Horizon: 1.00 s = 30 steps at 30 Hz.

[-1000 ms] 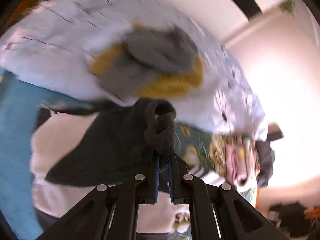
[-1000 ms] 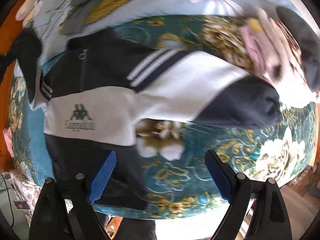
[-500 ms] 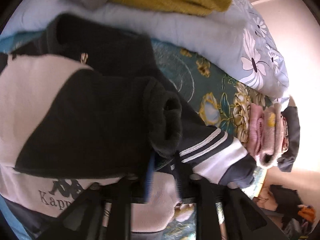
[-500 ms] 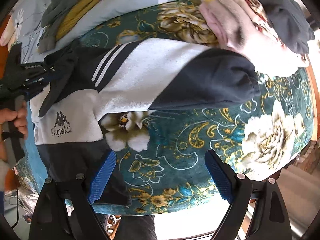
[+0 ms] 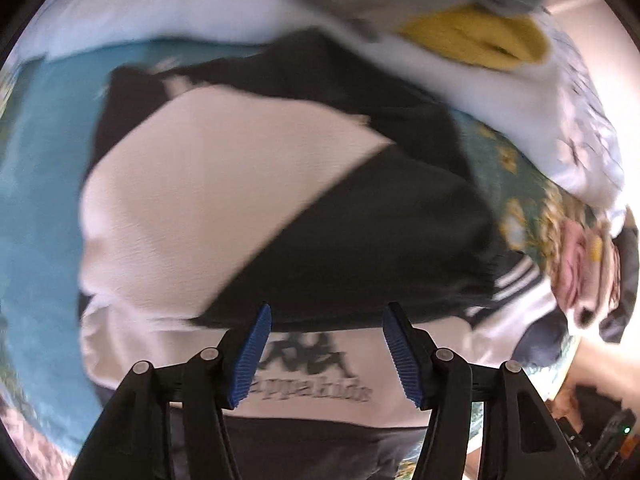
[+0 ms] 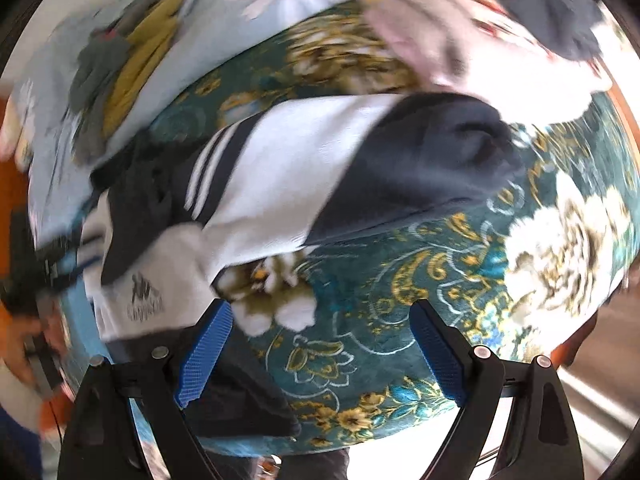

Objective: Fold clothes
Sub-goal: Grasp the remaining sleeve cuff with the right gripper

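Note:
A navy and white Kappa jacket (image 5: 224,200) lies on a teal floral bedspread (image 6: 460,280). One sleeve is folded across its chest, over the logo (image 5: 312,364). My left gripper (image 5: 326,354) is open and empty just above the logo. In the right wrist view the other sleeve (image 6: 360,176) stretches out to the right, its navy cuff (image 6: 460,148) near a clothes pile. My right gripper (image 6: 320,360) is open and empty over the bedspread, below that sleeve.
A pale blue flowered pillow (image 5: 460,72) lies beyond the jacket with yellow and grey garments (image 5: 472,36) on it. A pile of pink, white and dark clothes (image 6: 480,28) sits at the far right. The bed's edge (image 6: 360,444) is near my right gripper.
My left gripper carried the left sleeve cuff over the jacket's chest, then opened and let it go. The sleeve now lies folded across. My right gripper stayed open and drifted slightly.

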Each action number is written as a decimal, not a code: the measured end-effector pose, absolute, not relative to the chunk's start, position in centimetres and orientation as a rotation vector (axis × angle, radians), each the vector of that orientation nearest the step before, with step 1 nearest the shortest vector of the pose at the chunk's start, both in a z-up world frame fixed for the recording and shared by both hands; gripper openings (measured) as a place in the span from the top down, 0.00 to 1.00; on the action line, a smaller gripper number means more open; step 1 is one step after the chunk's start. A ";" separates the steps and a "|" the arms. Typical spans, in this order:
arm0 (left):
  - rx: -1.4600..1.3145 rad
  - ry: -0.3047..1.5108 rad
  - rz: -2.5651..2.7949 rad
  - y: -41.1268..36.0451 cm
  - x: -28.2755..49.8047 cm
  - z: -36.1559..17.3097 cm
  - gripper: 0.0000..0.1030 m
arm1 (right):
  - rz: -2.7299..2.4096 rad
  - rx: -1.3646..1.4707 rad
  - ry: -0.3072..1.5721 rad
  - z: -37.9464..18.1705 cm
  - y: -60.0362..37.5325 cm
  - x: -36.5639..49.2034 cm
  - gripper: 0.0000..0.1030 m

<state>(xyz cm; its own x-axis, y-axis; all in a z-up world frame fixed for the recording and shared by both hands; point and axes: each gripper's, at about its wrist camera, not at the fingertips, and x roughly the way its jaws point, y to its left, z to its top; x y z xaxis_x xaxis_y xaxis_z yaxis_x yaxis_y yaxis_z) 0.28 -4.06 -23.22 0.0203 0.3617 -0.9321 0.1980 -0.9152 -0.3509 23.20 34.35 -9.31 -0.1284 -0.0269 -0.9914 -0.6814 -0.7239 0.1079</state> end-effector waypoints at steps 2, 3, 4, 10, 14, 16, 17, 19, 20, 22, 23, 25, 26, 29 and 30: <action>-2.154 -0.640 2.041 -5.4 1.1 -22.8 0.40 | 1.887 -1.632 0.830 -9.2 35.8 24.0 0.12; -2.156 -0.650 2.042 -5.8 1.4 -22.6 0.40 | 1.878 -1.602 0.851 -9.1 36.5 24.4 0.12; -2.160 -0.653 2.044 -6.0 1.9 -22.4 0.39 | 1.869 -1.572 0.871 -9.1 37.3 24.8 0.12; -2.193 -0.711 2.047 -6.9 5.2 -20.8 0.39 | 1.806 -1.414 1.041 -10.1 42.1 27.3 0.12; -2.209 -0.849 2.027 -7.2 6.8 -19.9 0.39 | 1.752 -1.299 1.204 -12.7 45.1 28.8 0.17; -2.206 -0.891 2.019 -7.2 7.4 -19.4 0.39 | 1.710 -1.213 1.292 -14.2 46.7 29.7 0.22; -2.205 -0.887 2.021 -7.3 7.7 -19.1 0.39 | 1.694 -1.177 1.324 -14.6 47.3 30.0 0.24; -2.223 -0.841 2.034 -7.6 8.1 -18.7 0.38 | 1.675 -1.079 1.402 -15.7 48.6 30.8 0.29; -2.236 -0.813 2.043 -7.8 8.3 -18.5 0.38 | 1.667 -1.041 1.438 -16.2 49.1 31.0 0.31; -2.261 -0.801 2.060 -8.5 8.7 -18.2 0.38 | 1.644 -0.979 1.509 -17.3 50.0 31.3 0.34; -2.268 -0.812 2.067 -8.9 9.0 -18.1 0.38 | 1.631 -0.953 1.539 -17.8 50.3 31.3 0.37; -2.268 -0.850 2.076 -9.5 9.4 -17.8 0.38 | 1.607 -0.942 1.573 -19.0 50.8 31.0 0.39; -2.268 -0.870 2.080 -9.9 9.6 -17.7 0.38 | 1.596 -0.950 1.586 -19.6 51.0 30.7 0.40; -2.266 -0.861 2.087 -10.1 10.0 -17.3 0.38 | 1.568 -0.975 1.604 -20.9 51.2 30.2 0.47; -2.265 -0.851 2.088 -10.0 10.0 -17.1 0.38 | 1.554 -0.963 1.618 -21.2 51.3 30.3 0.47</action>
